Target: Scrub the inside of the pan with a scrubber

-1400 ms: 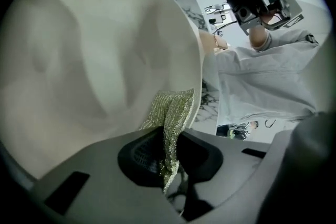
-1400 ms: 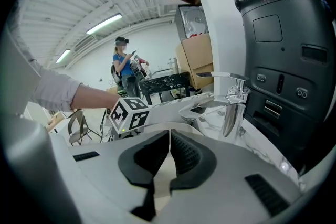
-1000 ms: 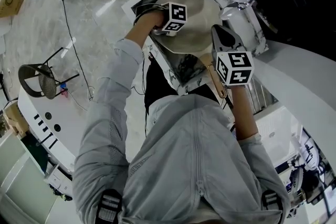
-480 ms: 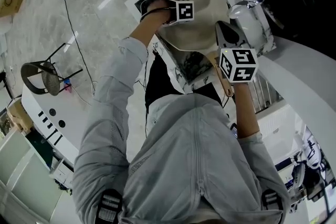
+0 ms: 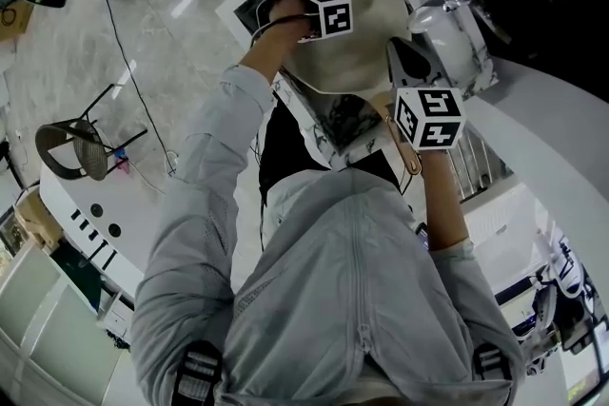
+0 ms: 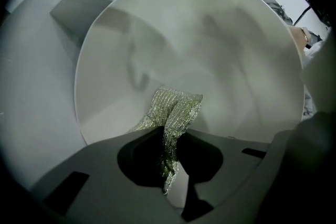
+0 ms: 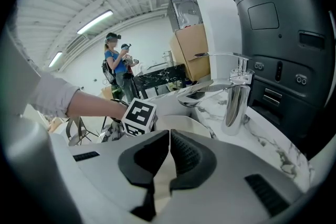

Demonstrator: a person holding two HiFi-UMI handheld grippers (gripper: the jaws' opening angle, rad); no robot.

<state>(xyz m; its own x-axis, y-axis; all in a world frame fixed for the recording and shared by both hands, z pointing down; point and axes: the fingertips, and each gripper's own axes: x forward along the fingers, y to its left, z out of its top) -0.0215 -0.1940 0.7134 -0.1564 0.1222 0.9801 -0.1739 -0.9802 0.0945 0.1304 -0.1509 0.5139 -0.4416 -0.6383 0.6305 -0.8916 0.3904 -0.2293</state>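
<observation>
A pale cream pan [image 5: 362, 38] sits tilted in the sink, and its inside [image 6: 210, 44] fills the left gripper view. My left gripper [image 5: 319, 22] is over the pan's left side. In its own view the left gripper [image 6: 169, 136] is shut on a silvery mesh scrubber [image 6: 176, 110], whose free end lies against the pan's inner wall. My right gripper [image 5: 409, 67] is at the pan's near right rim. Its jaws [image 7: 169, 139] are shut on the pan's cream handle [image 7: 160, 176], whose tan end loop [image 5: 403, 159] shows below the gripper.
The marble-patterned sink surround [image 5: 328, 124] frames the pan. A chrome faucet [image 7: 234, 96] stands at the right, also seen as the faucet [image 5: 442, 14] from above. A black appliance [image 7: 283, 29] is behind it. A person [image 7: 113, 63] stands far off. A chair [image 5: 71, 147] is on the floor, left.
My left gripper with the scrubber has slid away and to the right across the pan's inside. The right gripper has stayed on the handle.
</observation>
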